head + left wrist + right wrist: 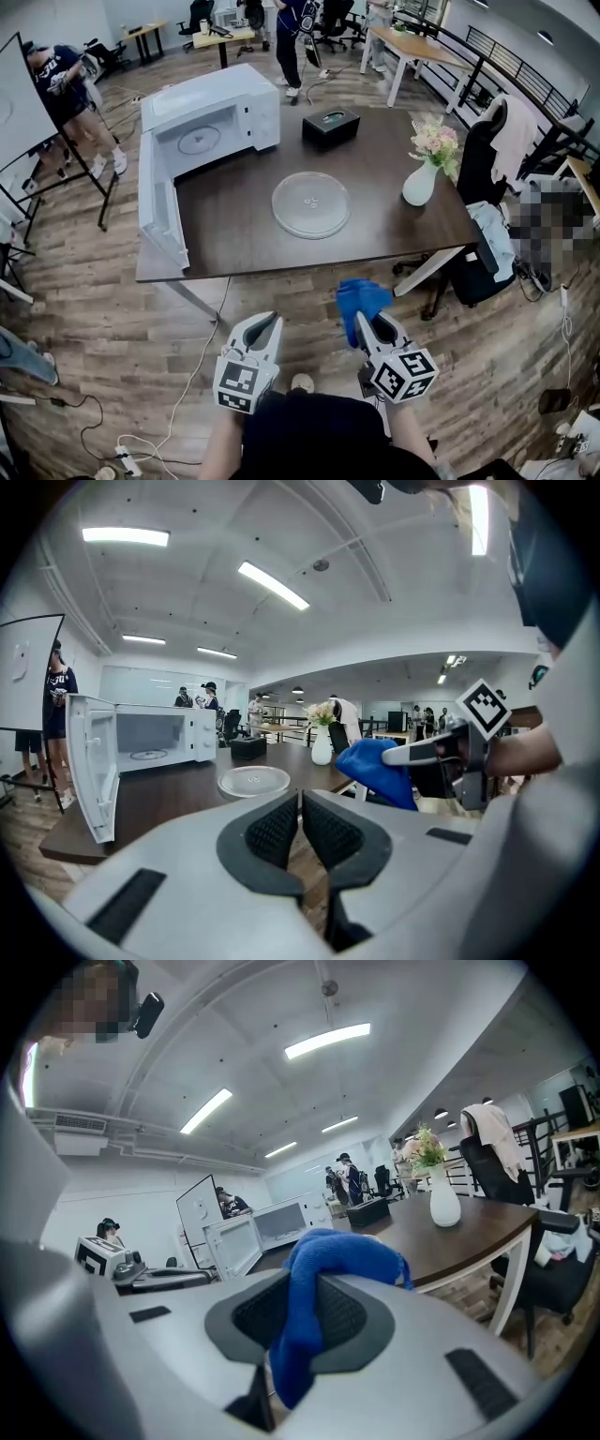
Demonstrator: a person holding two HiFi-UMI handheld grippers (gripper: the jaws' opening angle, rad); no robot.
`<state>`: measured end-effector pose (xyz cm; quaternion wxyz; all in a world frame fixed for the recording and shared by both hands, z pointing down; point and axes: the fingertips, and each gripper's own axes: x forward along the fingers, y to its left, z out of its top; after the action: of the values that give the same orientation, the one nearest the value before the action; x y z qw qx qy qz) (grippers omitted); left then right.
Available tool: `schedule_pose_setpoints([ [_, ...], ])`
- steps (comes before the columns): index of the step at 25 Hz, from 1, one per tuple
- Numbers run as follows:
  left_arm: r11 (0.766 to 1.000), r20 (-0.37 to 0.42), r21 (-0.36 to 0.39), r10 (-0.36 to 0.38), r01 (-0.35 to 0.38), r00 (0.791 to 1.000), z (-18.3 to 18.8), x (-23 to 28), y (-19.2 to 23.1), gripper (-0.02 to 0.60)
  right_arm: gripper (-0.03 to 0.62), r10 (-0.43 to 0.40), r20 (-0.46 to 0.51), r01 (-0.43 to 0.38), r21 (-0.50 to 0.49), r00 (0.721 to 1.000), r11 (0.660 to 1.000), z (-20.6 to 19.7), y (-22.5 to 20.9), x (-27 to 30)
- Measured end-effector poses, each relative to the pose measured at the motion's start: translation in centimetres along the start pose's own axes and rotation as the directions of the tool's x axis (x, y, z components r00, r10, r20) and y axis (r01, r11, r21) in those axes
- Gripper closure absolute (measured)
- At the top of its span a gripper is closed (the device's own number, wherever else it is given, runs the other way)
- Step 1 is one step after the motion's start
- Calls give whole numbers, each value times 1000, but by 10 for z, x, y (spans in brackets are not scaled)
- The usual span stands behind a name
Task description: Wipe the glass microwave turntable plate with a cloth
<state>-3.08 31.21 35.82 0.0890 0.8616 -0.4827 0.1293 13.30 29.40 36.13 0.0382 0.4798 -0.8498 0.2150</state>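
Observation:
The round clear glass turntable plate point(311, 204) lies flat on the dark table point(225, 239), right of the microwave; it also shows in the left gripper view as the plate point(253, 781). Both grippers hang below the table's near edge, well short of the plate. My right gripper point(362, 322) is shut on a blue cloth point(358, 300), which bunches above the jaws and hangs down between them as the cloth point(323, 1269). My left gripper point(266, 325) is shut with nothing between its pads point(273, 829).
A white microwave point(216, 112) stands at the table's far left with its door point(159, 211) swung open towards me. A black box point(330, 126) and a white vase of flowers point(424, 169) sit at the back and right. Office chairs point(487, 225) stand right of the table; people stand beyond.

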Motion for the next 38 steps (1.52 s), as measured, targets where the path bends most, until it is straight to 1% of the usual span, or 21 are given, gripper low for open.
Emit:
schedule_pose_setpoints([
  [2, 1000, -9, -1, 11, -11, 1000, -2, 4, 1, 568, 539, 4, -9, -4, 8, 1000, 1000, -1, -5, 4],
  [4, 999, -19, -13, 38, -38, 999, -5, 6, 5, 568, 539, 6, -18, -6, 21, 1000, 1000, -2, -8, 6],
  [8, 994, -23, -73, 78, -80, 997, -9, 5, 12, 568, 539, 3, -29, -1, 60, 1000, 998, -7, -11, 10],
  [11, 994, -28, -70, 85, -87, 996, -10, 3, 13, 568, 539, 9, -32, -6, 82, 999, 997, -10, -7, 12],
  [16, 993, -32, -71, 90, -92, 995, -8, 7, 17, 568, 539, 11, -42, -8, 68, 999, 998, -10, -8, 15],
  [22, 995, -40, -69, 67, -69, 997, -9, 23, 23, 568, 539, -17, -43, 20, 87, 999, 996, -7, -22, 32],
  [26, 994, -51, -82, 64, -68, 997, -9, 41, 43, 568, 539, -16, -48, 20, 88, 999, 996, -2, -26, 56],
  [31, 995, -52, -85, 50, -55, 997, 0, 77, 72, 568, 539, -24, -61, 29, 84, 998, 996, 12, -40, 95],
  [34, 995, -51, -85, 43, -47, 998, 7, 101, 94, 568, 539, -32, -61, 37, 84, 998, 996, 24, -48, 123],
  [38, 996, -39, -81, 25, -28, 999, 26, 133, 125, 568, 539, -49, -51, 53, 77, 997, 996, 49, -59, 160],
])
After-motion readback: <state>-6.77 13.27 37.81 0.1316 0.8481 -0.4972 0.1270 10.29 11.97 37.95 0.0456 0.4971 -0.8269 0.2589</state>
